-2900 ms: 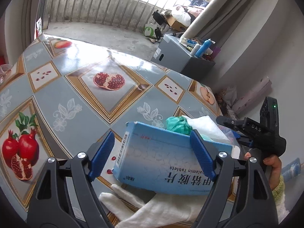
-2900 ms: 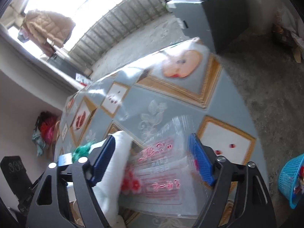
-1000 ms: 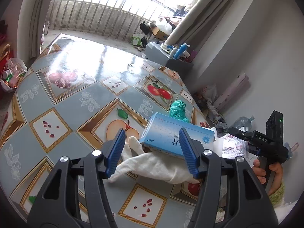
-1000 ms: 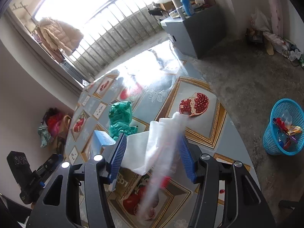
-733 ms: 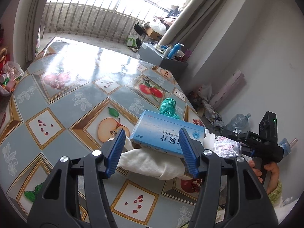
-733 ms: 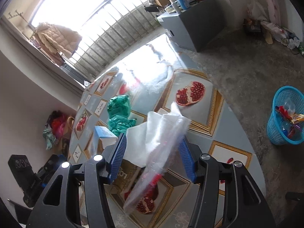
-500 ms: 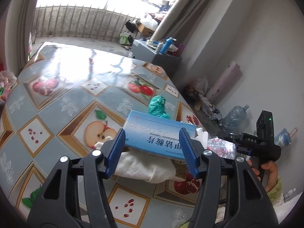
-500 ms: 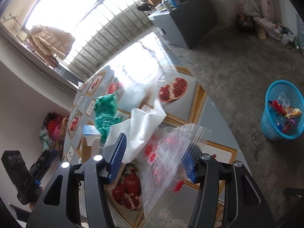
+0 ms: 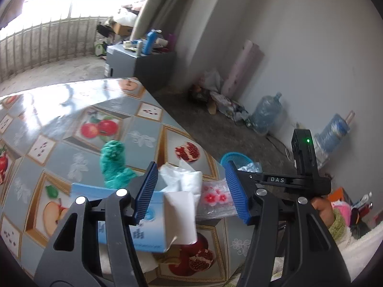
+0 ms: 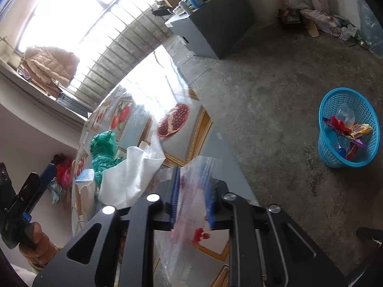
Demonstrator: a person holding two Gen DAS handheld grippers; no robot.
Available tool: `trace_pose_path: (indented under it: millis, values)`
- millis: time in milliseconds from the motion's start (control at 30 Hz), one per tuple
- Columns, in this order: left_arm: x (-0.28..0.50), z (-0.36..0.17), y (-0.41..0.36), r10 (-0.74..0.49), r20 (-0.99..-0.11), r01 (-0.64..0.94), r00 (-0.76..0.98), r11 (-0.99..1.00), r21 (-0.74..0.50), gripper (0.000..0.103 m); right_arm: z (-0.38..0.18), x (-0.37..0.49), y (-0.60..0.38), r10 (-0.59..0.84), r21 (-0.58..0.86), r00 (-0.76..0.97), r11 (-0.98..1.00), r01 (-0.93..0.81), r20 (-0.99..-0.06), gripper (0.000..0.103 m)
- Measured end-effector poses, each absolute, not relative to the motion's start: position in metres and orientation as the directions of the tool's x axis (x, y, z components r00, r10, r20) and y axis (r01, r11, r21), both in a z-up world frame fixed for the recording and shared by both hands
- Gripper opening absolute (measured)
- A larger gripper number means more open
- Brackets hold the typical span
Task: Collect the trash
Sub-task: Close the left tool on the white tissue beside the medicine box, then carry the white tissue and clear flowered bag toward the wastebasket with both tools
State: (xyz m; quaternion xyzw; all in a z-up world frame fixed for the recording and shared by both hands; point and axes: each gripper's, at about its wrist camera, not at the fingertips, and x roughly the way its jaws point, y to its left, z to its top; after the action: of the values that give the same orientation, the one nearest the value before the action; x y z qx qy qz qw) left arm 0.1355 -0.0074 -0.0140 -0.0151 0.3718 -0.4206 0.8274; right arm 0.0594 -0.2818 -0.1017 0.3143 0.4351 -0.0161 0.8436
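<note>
Right now the right gripper (image 10: 191, 197) is closing on a clear bag (image 10: 191, 205) printed with red flowers, the film already between its jaws and hanging below them, so the step in hand looks like the pick-up of one piece of trash. The left gripper (image 9: 191, 191) stands open with nothing pinched; beyond its fingers lie the blue box (image 9: 143, 229) and white tissue (image 9: 182, 191), with a green bag (image 9: 113, 165) farther back on the table (image 9: 143, 134). Next, I judge, the bag must be carried past the table edge to the blue basket (image 10: 347, 160) on the floor, which already holds wrappers. That edge runs just beside the right gripper, and the concrete floor between it and the basket lies open. The tissue touches the bag and might drag along.
</note>
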Motion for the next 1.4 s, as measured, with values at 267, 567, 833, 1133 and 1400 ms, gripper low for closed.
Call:
trace_pose_path:
  millis: [267,567,833,1133,1400]
  values:
    - [0.128,-0.037,-0.054,-0.673,-0.684,0.742,0.282,0.605,-0.289,0.047,-0.107,0.057,-0.296,0.234,0.510,0.625,0.803,0.307,-0.745,0.014]
    - [0.126,-0.070,-0.086,-0.547,-0.788,0.762,0.282,0.626,-0.162,0.045,-0.110,0.057,-0.304,0.242,0.523,0.628,0.795,0.309,-0.740,0.014]
    - [0.123,-0.095,-0.112,-0.433,-0.839,0.793,0.330,0.610,-0.003,0.041,-0.105,0.053,-0.306,0.241,0.523,0.643,0.801,0.290,-0.727,0.013]
    - [0.134,-0.111,-0.122,-0.369,-0.874,0.769,0.315,0.639,0.007,0.015,-0.107,0.049,-0.311,0.257,0.544,0.655,0.791,0.279,-0.710,0.013]
    - [0.142,-0.104,-0.112,-0.428,-0.855,0.742,0.292,0.666,-0.080,0.000,-0.107,0.040,-0.324,0.272,0.590,0.688,0.759,0.276,-0.672,0.013]
